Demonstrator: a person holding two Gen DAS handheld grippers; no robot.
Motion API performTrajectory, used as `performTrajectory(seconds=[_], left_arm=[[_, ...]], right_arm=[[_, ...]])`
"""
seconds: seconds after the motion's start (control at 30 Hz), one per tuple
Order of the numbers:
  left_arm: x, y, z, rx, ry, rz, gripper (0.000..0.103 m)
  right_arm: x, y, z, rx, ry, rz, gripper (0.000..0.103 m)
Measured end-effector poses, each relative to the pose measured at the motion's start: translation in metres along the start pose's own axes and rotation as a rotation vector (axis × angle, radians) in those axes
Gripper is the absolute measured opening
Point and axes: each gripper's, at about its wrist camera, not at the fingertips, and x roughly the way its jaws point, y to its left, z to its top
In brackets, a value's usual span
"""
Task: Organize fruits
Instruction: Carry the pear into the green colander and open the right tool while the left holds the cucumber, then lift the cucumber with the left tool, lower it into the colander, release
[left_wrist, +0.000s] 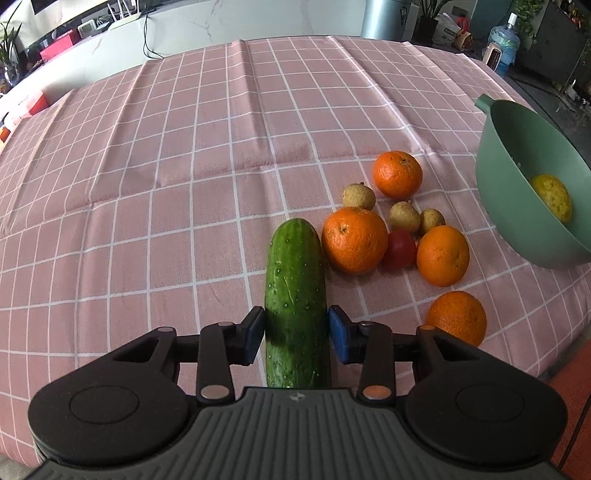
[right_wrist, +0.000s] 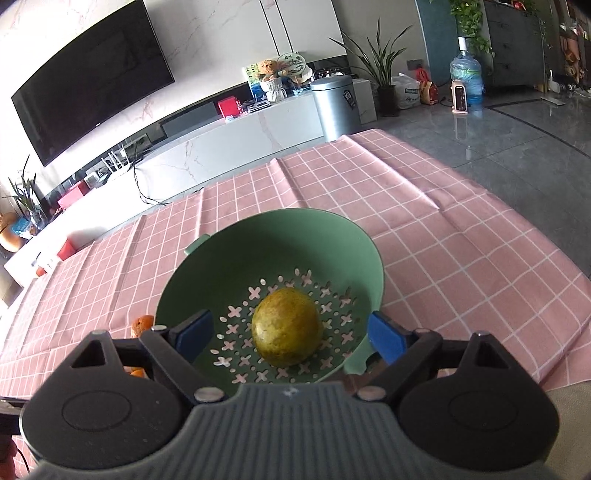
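Straddling the cucumber (left_wrist: 295, 295) lying on the pink checked surface (left_wrist: 147, 184), left tool (left_wrist: 296, 334) has pads either side, contact unclear; oranges (left_wrist: 354, 240) and colander (left_wrist: 517, 206) to its right. Right tool (right_wrist: 290, 334) wide open, holding nothing, over the colander (right_wrist: 221, 266), yellow-green fruit (right_wrist: 287, 326) inside.

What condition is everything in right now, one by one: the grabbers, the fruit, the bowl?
Left gripper: pads against the cucumber's sides.
Cucumber: lying flat between the pads.
Right gripper: open over the bowl, holding nothing.
Green colander bowl: upright, holding one fruit.
Yellow-green fruit: resting in the bowl.
Oranges: loose on the cloth.
Tomato: wedged between oranges.
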Motion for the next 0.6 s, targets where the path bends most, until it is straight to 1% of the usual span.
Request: performTrajectory(seconds=[0.1,0.23,0.33,0.43,0.6], left_arm=[[0.001,-0.003,0.003,0.004,-0.005,0.01,0.042],[-0.004,-0.004,0.001,-0.005,-0.021,0.012,0.041],[-0.022,-0.005,0.0,-0.013,-0.07,-0.002,0.041],[-0.047,-0.009,0.005,-0.019,-0.129,-0.033,0.041],[-0.087,-0.033,0.027,0.036,-0.226,-0.114,0.041]], right_arm=[[0.0,0.001,-0.001,-0.017,-0.002,-0.004,0.088],[0.002,0.005,-0.003,-0.045,-0.002,-0.013,0.092],[0.002,0.006,-0.003,-0.052,-0.005,-0.017,0.092],[0.002,0.006,-0.003,-0.054,-0.004,-0.018,0.092],[0.0,0.002,-0.003,-0.035,-0.006,-0.006,0.091]])
